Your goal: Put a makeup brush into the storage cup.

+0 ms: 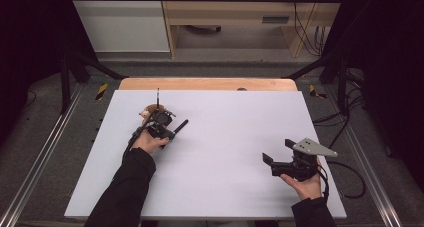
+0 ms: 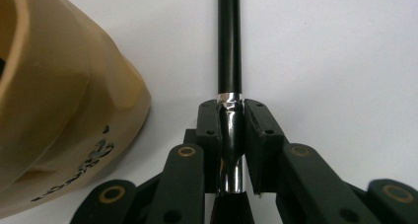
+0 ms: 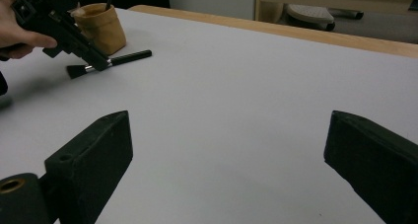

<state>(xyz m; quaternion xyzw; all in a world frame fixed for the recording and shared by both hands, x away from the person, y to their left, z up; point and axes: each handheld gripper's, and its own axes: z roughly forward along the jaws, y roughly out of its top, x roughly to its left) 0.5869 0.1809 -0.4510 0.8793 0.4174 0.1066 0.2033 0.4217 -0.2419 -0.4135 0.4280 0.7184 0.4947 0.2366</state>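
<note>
A make-up brush [image 3: 123, 57] with a black handle [image 2: 229, 36], a silver ferrule [image 2: 230, 135] and dark bristles lies low on the white table, right of a tan cup [image 1: 148, 112]. My left gripper [image 2: 230, 116] is shut on the ferrule, one pad on each side. The high view has this gripper [image 1: 169, 133] just in front of the cup, the handle [image 1: 182, 125] pointing away to the right. A thin black stick [image 1: 158, 97] stands up out of the cup. At the front right, my right gripper [image 1: 278, 151] is held open over bare table, its jaws [image 3: 226, 150] wide apart with nothing between them.
The white sheet [image 1: 225, 137] covers most of the table, with a wooden edge [image 1: 210, 83] at the far side. The tan cup [image 2: 59, 95] sits close to the left of my left gripper's jaws. A cable [image 1: 350, 182] trails off the table's right side.
</note>
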